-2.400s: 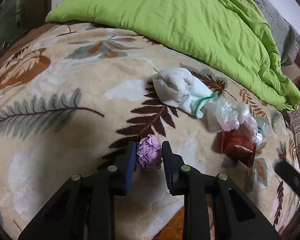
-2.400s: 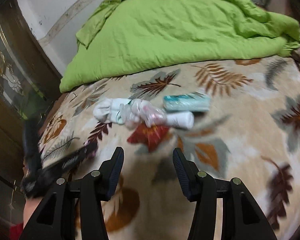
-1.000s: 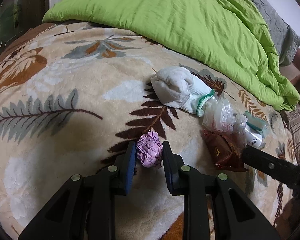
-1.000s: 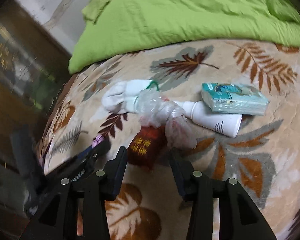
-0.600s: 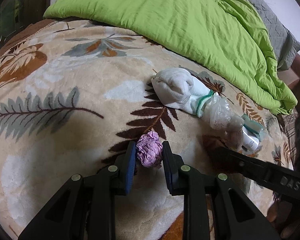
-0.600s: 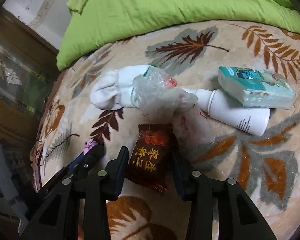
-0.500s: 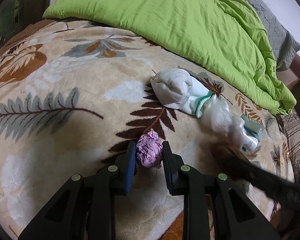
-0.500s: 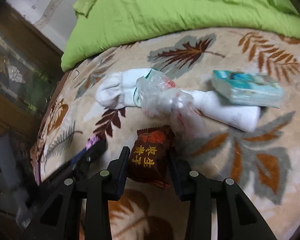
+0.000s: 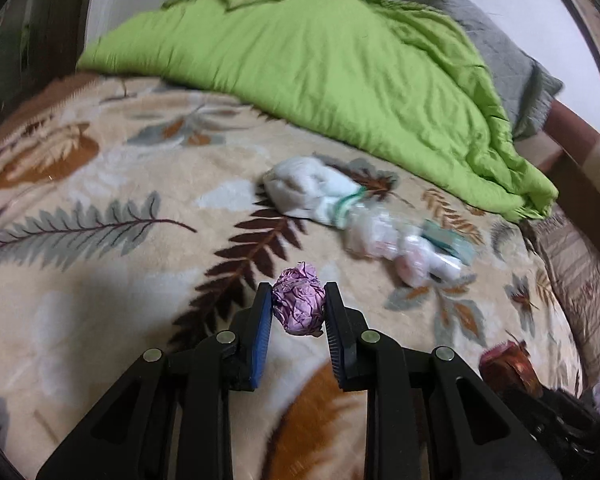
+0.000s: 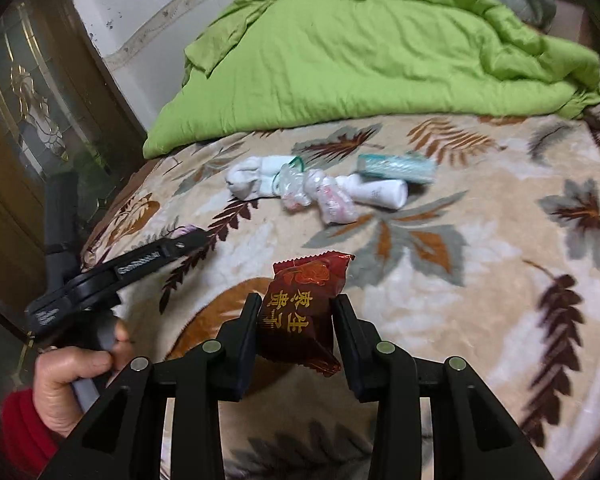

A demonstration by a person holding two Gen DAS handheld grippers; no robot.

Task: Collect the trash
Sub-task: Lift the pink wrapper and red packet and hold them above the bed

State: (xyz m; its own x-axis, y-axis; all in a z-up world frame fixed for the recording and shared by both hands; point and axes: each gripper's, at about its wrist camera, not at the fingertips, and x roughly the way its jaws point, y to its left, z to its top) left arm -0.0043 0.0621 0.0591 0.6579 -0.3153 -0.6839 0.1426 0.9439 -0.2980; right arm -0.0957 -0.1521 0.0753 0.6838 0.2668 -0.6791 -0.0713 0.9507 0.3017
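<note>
Holding 1 piece of trash in each claw, the person has both lifted clear of the bed's leaf-patterned blanket (image 10: 480, 280). The left claw (image 9: 299, 312) is clamped on a crumpled purple paper ball (image 9: 300, 304), its pads pressing the ball's 2 sides. The right claw (image 10: 296, 316) has just been closing and now grips a dark red snack wrapper (image 10: 300, 312) across its middle, the crimped top end sticking up past the fingertips.

Both items look light. The paper ball is soft and will squash rather than slip, so a side pinch suits it. The wrapper is glossy film, probably slippery and springy; holding it across the puffed body, as here, seems safer than pinching a thin crimped edge.

Farther up the bed lie a white sock (image 10: 256, 176), a knotted clear plastic bag (image 10: 316, 196), a white bottle (image 10: 376, 192) and a teal tissue pack (image 10: 396, 168), close together, below the green quilt (image 10: 360, 52). The bag looks like the next trash: flimsy, best taken at its knot.
</note>
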